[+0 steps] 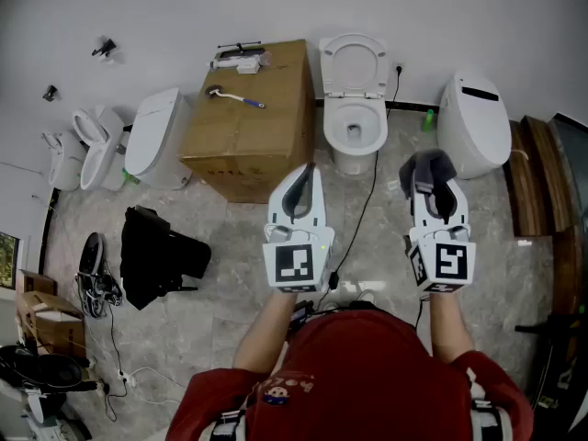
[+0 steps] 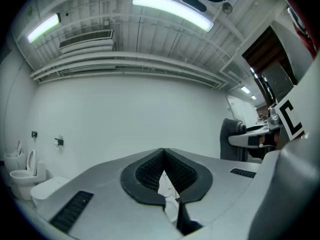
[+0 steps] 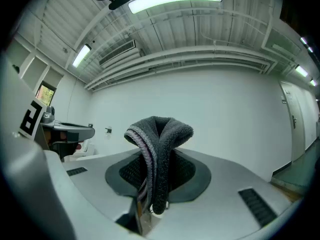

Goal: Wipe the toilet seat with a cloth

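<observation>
A white toilet (image 1: 354,122) stands against the far wall with its lid raised and its seat (image 1: 354,110) down. My right gripper (image 1: 428,180) is shut on a dark grey cloth (image 1: 432,165), held level in the air short of the toilet and to its right. In the right gripper view the cloth (image 3: 159,136) is folded over the closed jaw tips and hangs between them. My left gripper (image 1: 307,169) is shut with nothing in it and hovers in front of the toilet. Its ribbed pads (image 2: 150,170) meet at the tip.
A cardboard box (image 1: 253,122) with a toilet brush (image 1: 234,96) on top stands left of the toilet. Other toilets stand at the right (image 1: 474,122) and left (image 1: 156,138). A black bag (image 1: 156,255) lies on the floor, and a cable (image 1: 366,205) runs from the wall.
</observation>
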`<state>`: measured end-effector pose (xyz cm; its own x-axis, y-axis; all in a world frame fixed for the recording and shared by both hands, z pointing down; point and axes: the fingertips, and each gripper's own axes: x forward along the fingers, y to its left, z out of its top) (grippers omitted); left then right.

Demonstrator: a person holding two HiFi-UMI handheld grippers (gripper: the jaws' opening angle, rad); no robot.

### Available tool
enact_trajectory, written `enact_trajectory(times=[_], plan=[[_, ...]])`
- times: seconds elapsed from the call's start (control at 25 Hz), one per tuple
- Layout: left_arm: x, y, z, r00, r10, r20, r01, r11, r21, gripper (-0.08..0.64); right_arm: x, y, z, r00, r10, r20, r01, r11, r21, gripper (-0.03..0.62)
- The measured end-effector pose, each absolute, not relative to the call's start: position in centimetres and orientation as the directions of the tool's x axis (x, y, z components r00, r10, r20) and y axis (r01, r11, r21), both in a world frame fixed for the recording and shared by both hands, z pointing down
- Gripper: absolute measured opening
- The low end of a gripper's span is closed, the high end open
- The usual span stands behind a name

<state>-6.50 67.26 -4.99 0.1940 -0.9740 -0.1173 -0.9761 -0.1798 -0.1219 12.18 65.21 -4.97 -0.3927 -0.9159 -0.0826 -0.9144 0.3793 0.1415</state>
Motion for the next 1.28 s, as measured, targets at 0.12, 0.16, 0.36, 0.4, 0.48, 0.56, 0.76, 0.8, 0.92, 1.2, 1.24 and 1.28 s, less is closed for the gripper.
enact_trajectory(times=[0.12,0.16,0.36,0.4,0.48,0.56,0.76,0.8,0.92,1.2,1.24,1.28], plan=[[-6.5,67.0,-5.2,0.19,-0.972,-0.136,-0.978,-0.175,-0.115,0.011,12.1,65.2,-4.6,-0.392,-0.917,-0.078,-0.915,0.379,0.141,0.087],[-6.6,67.0,-5.3,0.189,-0.972,-0.137,-0.978,-0.173,-0.119,0.011,12.0,65.2,-4.5,-0.391,-0.917,-0.077,-0.915,0.378,0.139,0.087],[-6.6,66.8,-5.9,0.183,-0.97,-0.161,-0.98,-0.167,-0.106,0.011,12.1,64.9,-4.6,-0.389,-0.917,-0.086,-0.916,0.375,0.141,0.087],[-6.4,66.8,-6.1,0.178,-0.968,-0.174,-0.982,-0.164,-0.094,0.011,12.2,64.8,-4.7,-0.389,-0.916,-0.095,-0.916,0.374,0.144,0.087],[-6.0,66.6,-6.1,0.176,-0.968,-0.179,-0.983,-0.162,-0.091,0.011,12.6,64.6,-4.8,-0.384,-0.917,-0.113,-0.919,0.367,0.141,0.087],[-5.4,66.3,-5.8,0.18,-0.968,-0.174,-0.981,-0.164,-0.099,0.011,13.2,64.4,-4.8,-0.374,-0.92,-0.119,-0.925,0.36,0.126,0.087],[-3.2,65.3,-5.3,0.188,-0.968,-0.164,-0.979,-0.173,-0.105,0.011,15.1,63.6,-4.2,-0.373,-0.919,-0.126,-0.926,0.361,0.108,0.087],[-2.7,65.0,-5.2,0.189,-0.969,-0.162,-0.979,-0.173,-0.106,0.011,15.7,63.4,-4.0,-0.372,-0.92,-0.124,-0.927,0.361,0.103,0.087],[-0.8,64.1,-5.1,0.187,-0.97,-0.157,-0.979,-0.17,-0.114,0.011,17.7,62.6,-3.4,-0.369,-0.922,-0.12,-0.929,0.362,0.076,0.087],[3.9,62.6,-5.5,0.189,-0.968,-0.167,-0.976,-0.167,-0.141,0.011,21.6,61.1,-2.6,-0.377,-0.919,-0.114,-0.926,0.375,0.038,0.087],[4.4,62.3,-5.6,0.192,-0.967,-0.168,-0.975,-0.168,-0.145,0.011,21.9,60.8,-2.6,-0.377,-0.919,-0.115,-0.926,0.376,0.036,0.087],[4.9,62.0,-5.8,0.195,-0.966,-0.171,-0.974,-0.171,-0.147,0.011,22.2,60.5,-2.6,-0.376,-0.919,-0.116,-0.927,0.375,0.032,0.087]])
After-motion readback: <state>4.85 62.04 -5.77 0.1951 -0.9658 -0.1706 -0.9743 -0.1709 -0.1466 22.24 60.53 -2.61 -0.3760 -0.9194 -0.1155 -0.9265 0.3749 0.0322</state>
